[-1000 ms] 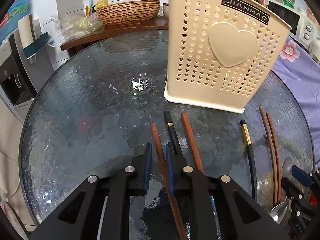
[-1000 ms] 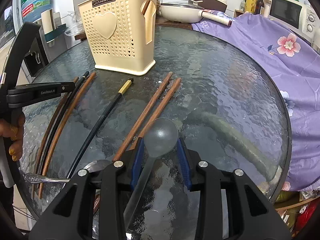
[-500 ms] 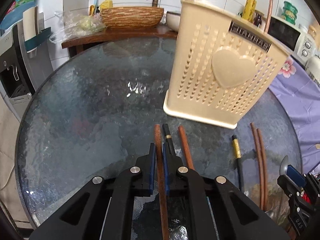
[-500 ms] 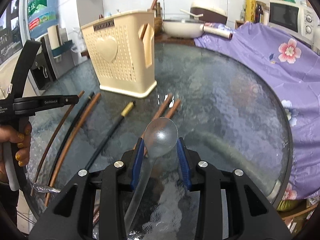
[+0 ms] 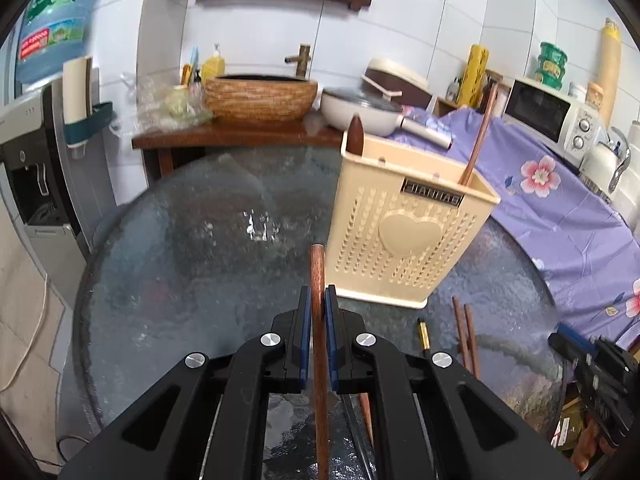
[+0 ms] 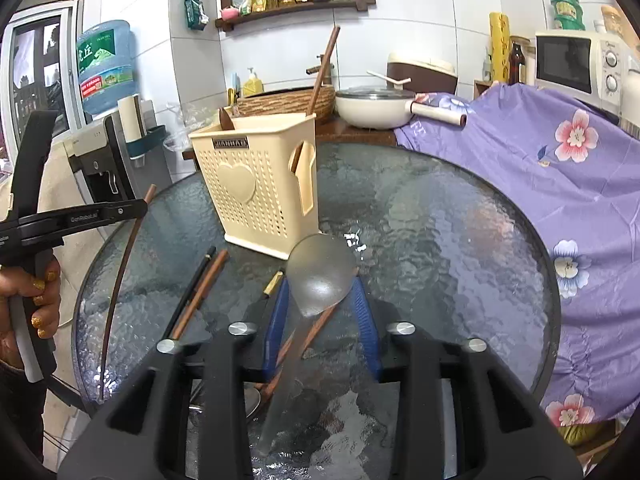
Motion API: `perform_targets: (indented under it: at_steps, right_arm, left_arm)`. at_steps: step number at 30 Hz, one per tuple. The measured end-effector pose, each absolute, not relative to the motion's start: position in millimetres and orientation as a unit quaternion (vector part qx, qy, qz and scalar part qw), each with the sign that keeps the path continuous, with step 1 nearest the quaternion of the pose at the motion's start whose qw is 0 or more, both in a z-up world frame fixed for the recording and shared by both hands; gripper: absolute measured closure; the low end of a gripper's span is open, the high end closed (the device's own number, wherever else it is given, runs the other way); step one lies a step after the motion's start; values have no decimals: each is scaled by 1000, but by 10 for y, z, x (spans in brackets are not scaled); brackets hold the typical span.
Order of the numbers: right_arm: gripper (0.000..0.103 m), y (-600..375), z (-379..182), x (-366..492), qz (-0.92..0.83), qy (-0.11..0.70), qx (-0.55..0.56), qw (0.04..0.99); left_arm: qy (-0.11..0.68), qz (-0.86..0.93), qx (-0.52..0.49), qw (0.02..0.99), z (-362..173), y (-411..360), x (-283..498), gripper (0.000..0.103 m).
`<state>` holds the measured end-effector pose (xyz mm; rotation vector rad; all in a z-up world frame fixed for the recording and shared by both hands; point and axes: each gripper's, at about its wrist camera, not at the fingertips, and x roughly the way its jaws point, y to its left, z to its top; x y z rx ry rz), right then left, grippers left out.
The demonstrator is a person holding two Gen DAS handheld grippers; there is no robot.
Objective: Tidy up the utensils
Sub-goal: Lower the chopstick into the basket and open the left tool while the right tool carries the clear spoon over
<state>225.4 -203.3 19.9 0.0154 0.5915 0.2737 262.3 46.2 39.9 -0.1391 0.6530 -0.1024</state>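
Now | left tongs [image 5: 316, 308] tilted down, gripping chopstick [image 5: 319, 280] | above table [image 5: 180, 240]

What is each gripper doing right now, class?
Left gripper: closed on a brown chopstick.
Right gripper: closed on a clear spoon.

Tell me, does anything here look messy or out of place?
Nothing is spilled or broken, but chopsticks lie loose on the glass table before the cream utensil holder. The black pair is split: one black chopstick lies beside a brown chopstick, the second black chopstick apart from them.
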Motion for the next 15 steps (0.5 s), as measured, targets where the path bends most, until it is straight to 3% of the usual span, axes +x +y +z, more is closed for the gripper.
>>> perform_targets:
  at_steps: [11, 13, 15]
  right_arm:
    - [96, -1898, 58, 2401, 146, 318, -6, 937]
    - [90, -1838, 16, 2452, 159, 325, -6, 932]
    - [66, -1752, -40, 2539, 189, 343, -11, 920]
  left_arm:
    - [319, -50, -68, 944, 412, 491, 2589, 96]
    - [319, -50, -69, 944, 403, 506, 2591, 96]
    - [318, -49, -71, 944, 403, 517, 2588, 96]
